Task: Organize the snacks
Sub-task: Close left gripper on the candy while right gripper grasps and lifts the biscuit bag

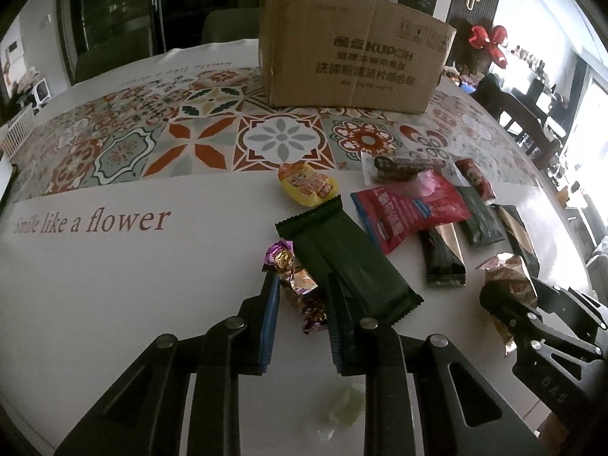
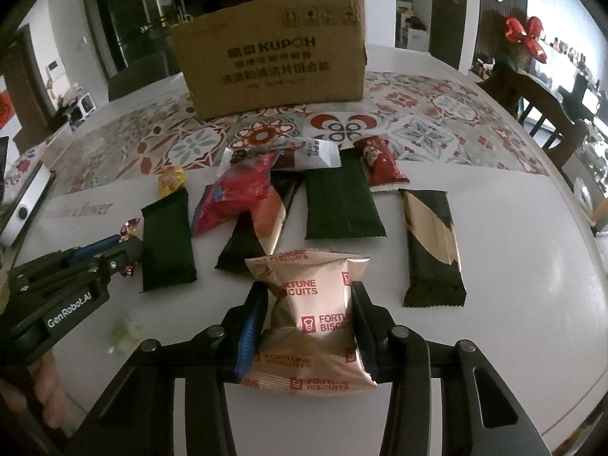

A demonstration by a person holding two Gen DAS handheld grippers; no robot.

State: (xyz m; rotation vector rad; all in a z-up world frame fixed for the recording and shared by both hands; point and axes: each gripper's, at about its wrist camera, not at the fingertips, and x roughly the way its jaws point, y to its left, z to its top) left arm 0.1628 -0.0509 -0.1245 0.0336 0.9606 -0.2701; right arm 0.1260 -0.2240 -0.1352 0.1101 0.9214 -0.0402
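Snacks are lying in front of the brown cardboard box (image 2: pixel 271 57), ready to go in: the right gripper (image 2: pixel 306 313) is squeezing the shiny pink Fortune Biscuits bag (image 2: pixel 311 315), while the left gripper (image 1: pixel 300 296) is sitting with its jaws apart around the purple and gold foil candies (image 1: pixel 298 285).

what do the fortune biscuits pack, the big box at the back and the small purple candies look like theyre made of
Fortune biscuits pack: thin metallised plastic film, seemingly; it creases and glints between the right gripper fingers. Box: brown corrugated cardboard, matte, printed, with folded edges. Purple candies between the left gripper fingers: shiny foil-like twist wrap, crinkled and sparkling; foil or plastic, cannot tell.
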